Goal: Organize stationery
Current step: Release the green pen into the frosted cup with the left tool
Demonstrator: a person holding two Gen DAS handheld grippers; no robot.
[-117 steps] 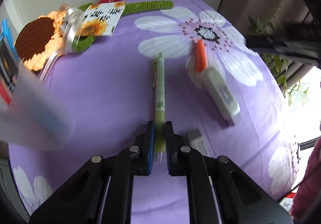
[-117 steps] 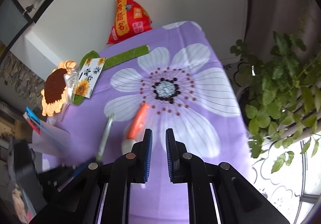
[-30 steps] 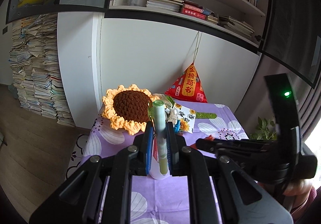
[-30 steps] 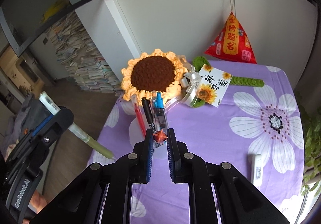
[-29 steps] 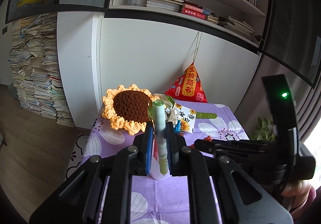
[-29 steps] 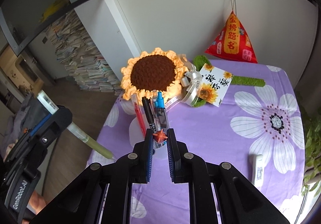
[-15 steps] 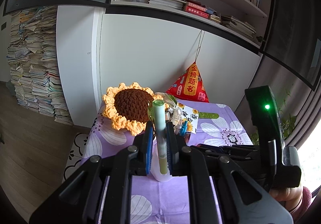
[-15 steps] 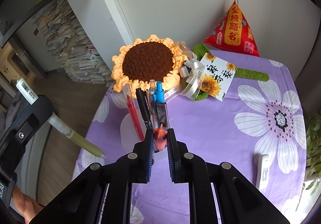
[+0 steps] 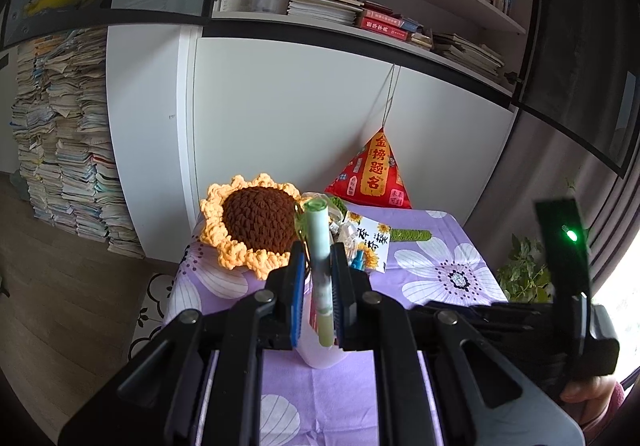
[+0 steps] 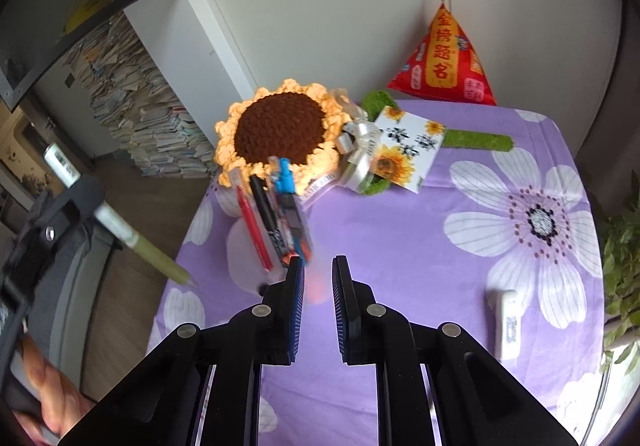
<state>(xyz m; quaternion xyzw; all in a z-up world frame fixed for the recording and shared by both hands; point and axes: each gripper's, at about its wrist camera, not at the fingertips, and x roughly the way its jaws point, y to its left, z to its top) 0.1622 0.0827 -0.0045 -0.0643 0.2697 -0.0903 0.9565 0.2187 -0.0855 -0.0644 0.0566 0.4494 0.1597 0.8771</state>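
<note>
My left gripper [image 9: 316,286] is shut on a pale green pen [image 9: 319,266] that stands upright between its pads, above a translucent white pen cup [image 9: 320,356]. The right wrist view shows that pen [image 10: 156,254] slanting down left of the cup [image 10: 244,258], which holds red, black and blue pens. My right gripper [image 10: 318,278] hangs over the cup's near right rim, shut on a short orange pen [image 10: 318,292] that looks blurred. A white correction-tape-like stick [image 10: 506,322] lies on the purple flowered cloth [image 10: 400,246] at the right.
A crocheted sunflower [image 10: 280,130] with a ribboned card [image 10: 404,150] stands behind the cup. A red pyramid pouch [image 10: 444,62] hangs against the white wall. A potted plant [image 10: 624,246] is off the table's right edge; the floor and paper stacks lie to the left.
The right gripper has come closer to the cup, and the orange pen now shows lower and blurred between its fingers. The left gripper and its green pen have stayed put.
</note>
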